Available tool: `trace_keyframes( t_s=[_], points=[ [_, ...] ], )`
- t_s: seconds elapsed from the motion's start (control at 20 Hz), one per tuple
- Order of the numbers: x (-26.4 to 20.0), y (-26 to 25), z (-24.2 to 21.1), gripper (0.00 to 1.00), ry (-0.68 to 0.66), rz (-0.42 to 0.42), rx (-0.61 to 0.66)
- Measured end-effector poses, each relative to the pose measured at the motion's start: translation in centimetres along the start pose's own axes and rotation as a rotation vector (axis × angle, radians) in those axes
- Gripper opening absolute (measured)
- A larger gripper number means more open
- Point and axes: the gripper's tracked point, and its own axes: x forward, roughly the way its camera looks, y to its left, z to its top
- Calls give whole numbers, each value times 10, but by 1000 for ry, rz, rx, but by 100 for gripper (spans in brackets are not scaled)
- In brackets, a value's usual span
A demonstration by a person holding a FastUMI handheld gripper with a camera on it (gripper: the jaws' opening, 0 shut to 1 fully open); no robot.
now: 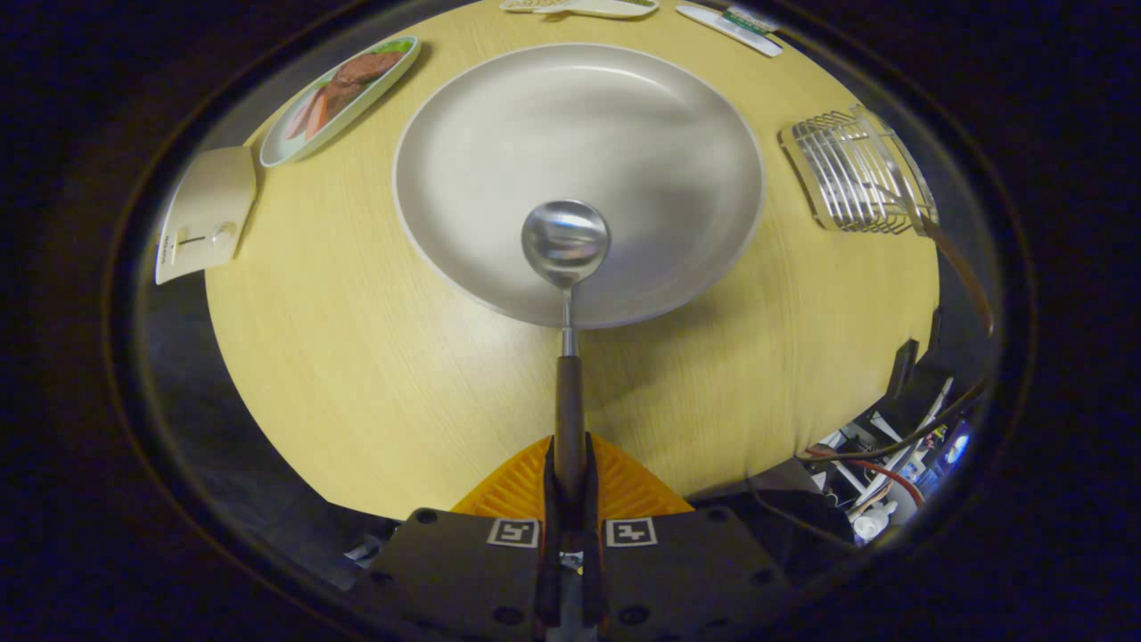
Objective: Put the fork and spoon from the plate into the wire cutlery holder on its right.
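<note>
My gripper (569,464) is shut on the dark handle of a spoon (565,245), both fingers pressing it. The spoon points straight ahead, its shiny bowl hanging over the near rim of a large grey plate (499,107) on the wooden table. The plate's inside looks bare. To the right of the plate stands the wire cutlery holder (851,178); a fork-like piece with a brown handle (958,259) leans in it, sticking out toward the table's right edge.
A small oblong dish with sliced food (343,94) lies left of the plate, and a cream card-like object (205,214) sits at the table's left edge. Flat items (731,27) lie at the far side. Cables and clutter (891,464) sit below the table's right edge.
</note>
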Motion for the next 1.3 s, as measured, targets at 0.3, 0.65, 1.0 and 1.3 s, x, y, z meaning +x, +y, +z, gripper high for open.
trace_keyframes(
  t_s=[0.3,0.65,1.0,1.3],
  points=[
    [-44,-28,1,12,-24,-30,-15],
    [-78,-41,9,10,-64,-22,-22],
    [-128,-78,12,10,-80,-70,-7],
    [-158,-116,32,10,-79,-78,99]
  ],
)
